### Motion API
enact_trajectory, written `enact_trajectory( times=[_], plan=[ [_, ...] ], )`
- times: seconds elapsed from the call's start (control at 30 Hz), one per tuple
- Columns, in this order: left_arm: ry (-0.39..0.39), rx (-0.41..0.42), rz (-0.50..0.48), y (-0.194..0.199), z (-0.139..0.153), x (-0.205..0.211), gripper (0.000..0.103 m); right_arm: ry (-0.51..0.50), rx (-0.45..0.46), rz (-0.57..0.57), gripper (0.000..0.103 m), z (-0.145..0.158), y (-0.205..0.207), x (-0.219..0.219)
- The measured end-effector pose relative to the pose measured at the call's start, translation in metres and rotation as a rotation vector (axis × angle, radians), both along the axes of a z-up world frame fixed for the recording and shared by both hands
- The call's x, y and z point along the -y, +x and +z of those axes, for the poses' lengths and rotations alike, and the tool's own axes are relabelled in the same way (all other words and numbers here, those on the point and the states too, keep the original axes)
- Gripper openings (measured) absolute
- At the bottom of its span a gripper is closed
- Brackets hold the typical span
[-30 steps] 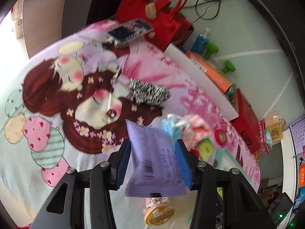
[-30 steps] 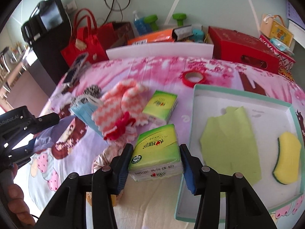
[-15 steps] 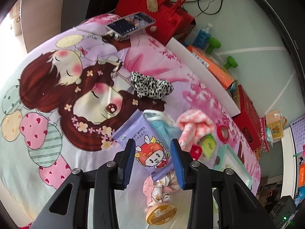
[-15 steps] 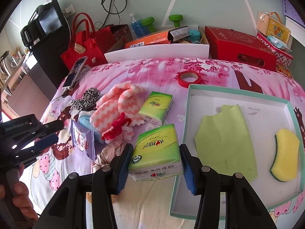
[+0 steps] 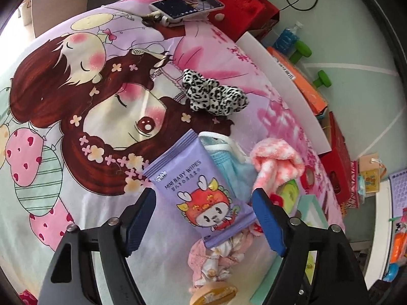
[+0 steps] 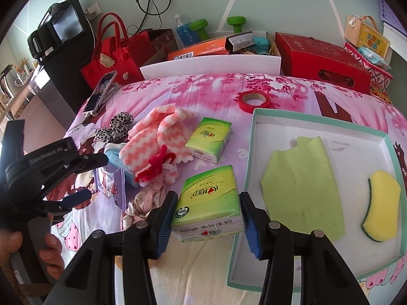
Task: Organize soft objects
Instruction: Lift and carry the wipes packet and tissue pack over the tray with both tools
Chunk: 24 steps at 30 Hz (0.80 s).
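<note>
A purple baby-wipes pack (image 5: 203, 193) lies flat on the cartoon bedsheet beside blue face masks (image 5: 229, 162). My left gripper (image 5: 203, 203) straddles the pack; its jaws are opening and the blue pads stand clear of the pack's edges. From the right wrist view the left gripper (image 6: 86, 178) sits at the left, over the same pack (image 6: 109, 183). My right gripper (image 6: 206, 218) is shut on a green tissue pack (image 6: 207, 203), held just left of the white tray (image 6: 318, 119). The tray holds a green cloth (image 6: 302, 190) and a yellow sponge (image 6: 381, 206).
Pink-and-white fluffy socks (image 6: 157, 137), a leopard scrunchie (image 5: 213, 96), a second tissue pack (image 6: 208, 139) and a crumpled pink cloth (image 5: 218, 256) lie mid-sheet. A red tape roll (image 6: 254, 99) sits behind the tray. A phone (image 5: 185, 6) rests at the far edge by a red bag (image 6: 109, 63).
The left gripper came down with the wipes pack, which turned face up and now lies on the sheet. Its jaws have spread off the pack. The right gripper kept still.
</note>
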State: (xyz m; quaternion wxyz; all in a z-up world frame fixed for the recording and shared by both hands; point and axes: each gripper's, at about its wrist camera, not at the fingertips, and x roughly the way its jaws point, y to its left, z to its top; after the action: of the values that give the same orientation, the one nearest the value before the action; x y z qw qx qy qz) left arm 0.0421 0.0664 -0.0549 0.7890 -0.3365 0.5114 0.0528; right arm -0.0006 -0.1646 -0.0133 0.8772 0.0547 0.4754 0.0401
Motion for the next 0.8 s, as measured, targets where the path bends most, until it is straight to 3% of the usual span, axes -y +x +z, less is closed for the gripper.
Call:
enact_trajectory(
  times=[0.4,0.47,0.8],
  plan=[
    [-0.053,-0.072,0.044,0.012,-0.024,0.001,0.077,-0.017,-0.036,-0.007,0.052,-0.009,0.004,0.001],
    [-0.059,-0.07,0.041,0.011,-0.025,0.001,0.069,-0.018,-0.042,-0.01,0.052,-0.011,0.004,0.001],
    [-0.092,-0.054,0.033,0.012,-0.023,0.001,0.057,-0.023,-0.05,-0.009,0.052,-0.012,0.005,0.001]
  ],
)
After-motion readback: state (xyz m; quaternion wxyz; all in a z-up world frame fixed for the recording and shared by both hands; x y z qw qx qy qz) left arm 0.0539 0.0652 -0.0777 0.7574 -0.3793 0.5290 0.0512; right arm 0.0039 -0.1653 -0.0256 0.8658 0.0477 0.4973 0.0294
